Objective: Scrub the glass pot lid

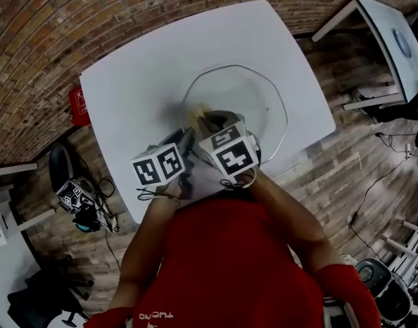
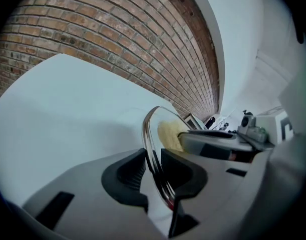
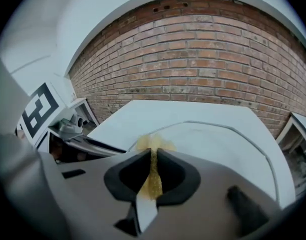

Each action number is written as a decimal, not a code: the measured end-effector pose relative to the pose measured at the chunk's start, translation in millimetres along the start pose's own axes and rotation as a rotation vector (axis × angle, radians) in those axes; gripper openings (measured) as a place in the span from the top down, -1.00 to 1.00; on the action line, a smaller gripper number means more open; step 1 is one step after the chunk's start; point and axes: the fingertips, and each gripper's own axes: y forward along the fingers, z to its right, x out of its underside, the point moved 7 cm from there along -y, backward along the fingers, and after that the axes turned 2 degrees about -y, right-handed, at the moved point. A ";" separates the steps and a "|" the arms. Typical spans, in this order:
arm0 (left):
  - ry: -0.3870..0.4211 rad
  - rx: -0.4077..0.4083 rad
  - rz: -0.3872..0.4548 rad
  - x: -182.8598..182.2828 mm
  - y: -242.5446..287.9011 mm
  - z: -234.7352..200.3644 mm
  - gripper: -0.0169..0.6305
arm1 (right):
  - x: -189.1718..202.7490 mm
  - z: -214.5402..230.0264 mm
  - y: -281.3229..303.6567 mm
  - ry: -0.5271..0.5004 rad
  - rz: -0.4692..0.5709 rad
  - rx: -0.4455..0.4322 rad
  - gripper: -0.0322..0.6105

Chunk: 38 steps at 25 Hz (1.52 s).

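Note:
The glass pot lid is tilted over the white table, its metal rim running edge-on between the pads of my left gripper, which is shut on it. My right gripper is shut on a thin yellow scrub pad; the pad's frayed end touches the lid's glass near its near-left rim. In the head view both grippers sit close together at the lid's near edge, and the yellow pad shows just beyond them. In the left gripper view the pad is seen through the glass.
A brick wall runs behind the table. On the floor to the left lie a red box, a black stool and cables. Another white table stands at the far right, with gear by its legs.

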 end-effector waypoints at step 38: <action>-0.004 -0.017 0.009 0.3 0.3 0.2 0.63 | 47.8 29.2 -80.6 0.045 -0.036 0.103 0.74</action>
